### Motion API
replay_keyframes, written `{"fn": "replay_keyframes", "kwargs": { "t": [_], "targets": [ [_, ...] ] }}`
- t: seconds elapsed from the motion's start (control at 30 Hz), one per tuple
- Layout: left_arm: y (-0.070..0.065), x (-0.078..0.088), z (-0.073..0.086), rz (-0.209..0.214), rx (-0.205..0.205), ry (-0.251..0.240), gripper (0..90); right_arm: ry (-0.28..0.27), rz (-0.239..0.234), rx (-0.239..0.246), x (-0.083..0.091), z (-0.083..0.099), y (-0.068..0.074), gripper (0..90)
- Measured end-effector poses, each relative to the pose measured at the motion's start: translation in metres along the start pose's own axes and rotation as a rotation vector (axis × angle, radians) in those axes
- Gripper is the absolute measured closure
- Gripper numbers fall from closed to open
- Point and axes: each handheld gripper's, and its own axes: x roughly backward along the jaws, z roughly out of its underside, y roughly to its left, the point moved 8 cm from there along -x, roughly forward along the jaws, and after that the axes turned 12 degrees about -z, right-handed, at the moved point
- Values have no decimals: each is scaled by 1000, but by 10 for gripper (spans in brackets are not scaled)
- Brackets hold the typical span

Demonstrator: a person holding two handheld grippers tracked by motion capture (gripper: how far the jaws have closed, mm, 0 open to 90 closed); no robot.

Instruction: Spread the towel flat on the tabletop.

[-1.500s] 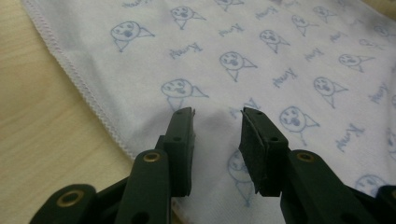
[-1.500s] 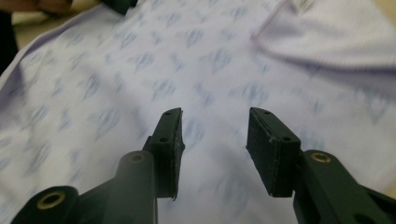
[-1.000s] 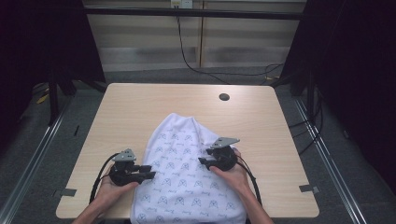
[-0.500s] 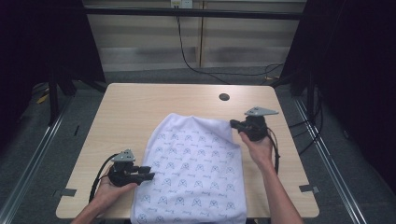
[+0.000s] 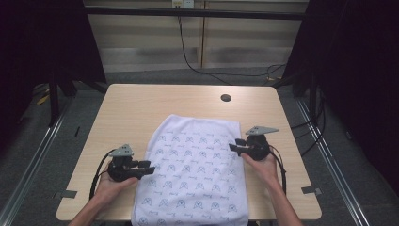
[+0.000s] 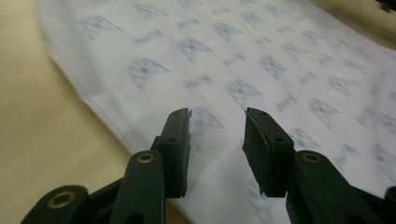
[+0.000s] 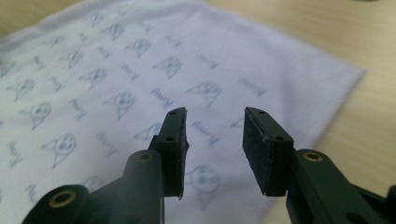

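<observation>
Printed white cloth [image 5: 195,169] lay flat on the bench [image 5: 127,113], near edge overhanging. Left tongs [image 5: 149,167] stood at its left edge, half open, empty. Right tongs [image 5: 234,144] at its right edge, jaws just reopened, nothing between. Step judged: smoothing before folding. Next move called for gripping both side edges

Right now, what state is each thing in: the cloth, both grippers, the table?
Patterned white cloth: spread flat, smooth, near end hanging over the table's near edge.
Left gripper: jaws apart, nothing clamped, tips at the cloth's left edge.
Right gripper: jaws have just been opening, nothing between them, tips at the cloth's right edge.
Table: bare wood around the cloth, with a small dark hole near its far edge.
</observation>
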Motion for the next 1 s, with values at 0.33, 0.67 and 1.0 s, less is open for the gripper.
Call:
{"fn": "replay_keyframes", "kwargs": {
  "t": [0.33, 0.67, 1.0],
  "targets": [
    [-12, -23, 2, 33, -37, 59, 602, 86, -27, 8, -12, 41, 24, 606],
    [-65, -6, 22, 198, -90, 101, 599, 103, -49, 5, 28, 76, 52, 607],
    [-38, 0, -4, 158, -43, 24, 610, 97, -65, 17, 24, 76, 57, 586]
  ]
}}
